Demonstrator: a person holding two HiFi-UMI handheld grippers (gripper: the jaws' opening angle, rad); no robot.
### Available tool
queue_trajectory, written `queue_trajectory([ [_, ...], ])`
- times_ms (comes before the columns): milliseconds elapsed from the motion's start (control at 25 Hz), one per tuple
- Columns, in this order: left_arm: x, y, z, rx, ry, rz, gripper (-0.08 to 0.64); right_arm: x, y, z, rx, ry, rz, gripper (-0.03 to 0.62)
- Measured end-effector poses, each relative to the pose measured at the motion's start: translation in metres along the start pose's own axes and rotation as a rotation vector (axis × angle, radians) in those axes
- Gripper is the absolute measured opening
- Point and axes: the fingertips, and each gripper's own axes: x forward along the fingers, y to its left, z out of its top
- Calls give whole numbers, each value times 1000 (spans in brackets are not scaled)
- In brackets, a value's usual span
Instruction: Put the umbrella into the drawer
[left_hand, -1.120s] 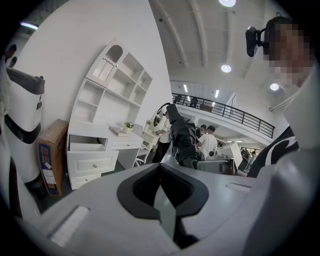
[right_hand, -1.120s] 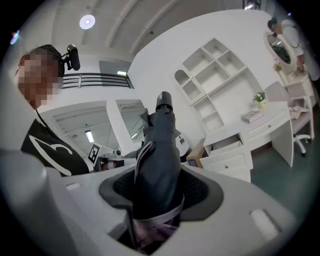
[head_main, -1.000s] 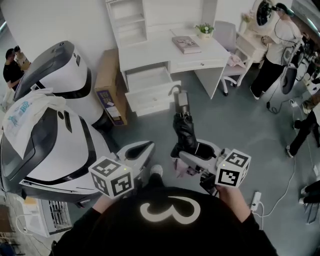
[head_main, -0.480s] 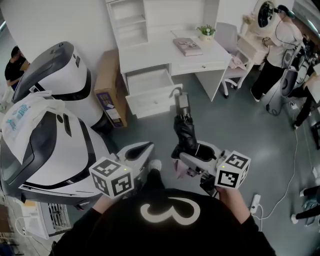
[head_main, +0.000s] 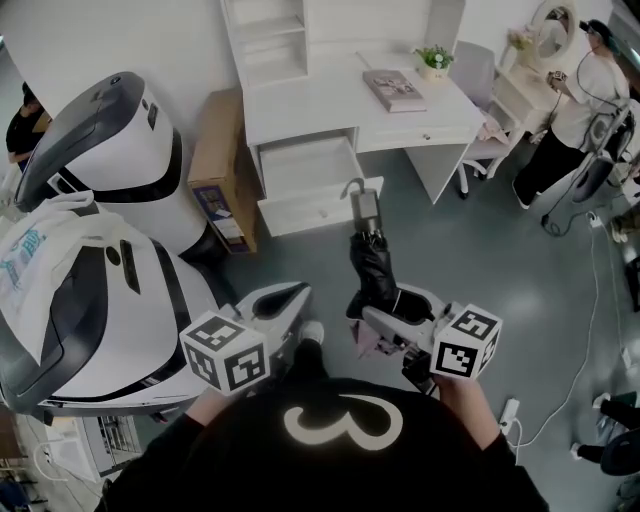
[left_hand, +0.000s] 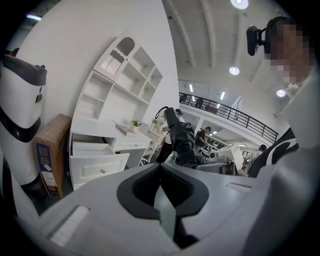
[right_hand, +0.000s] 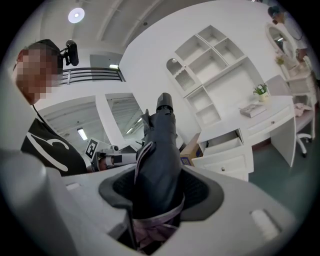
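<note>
While clenched in right tool (head_main: 398, 306), umbrella (head_main: 372, 268) jutting forward past jaws; left tool (head_main: 284, 298) closed

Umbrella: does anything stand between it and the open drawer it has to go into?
Nothing visible does. The umbrella, clamped in the right gripper, points at the open drawer across bare floor. The cardboard box stands left of the drawer, off the path.
</note>
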Motion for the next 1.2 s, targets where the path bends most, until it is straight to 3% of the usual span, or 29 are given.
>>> queue_trajectory([
  [360,59,114,37,-41,75,7,9,92,-87,34,82,28,-33,232],
  [680,101,200,81,-55,91,-25,9,167,-138,72,81,71,-69,232],
  [1200,118,256,110,-57,60,-24,9,204,-173,103,21,96,-130,231],
])
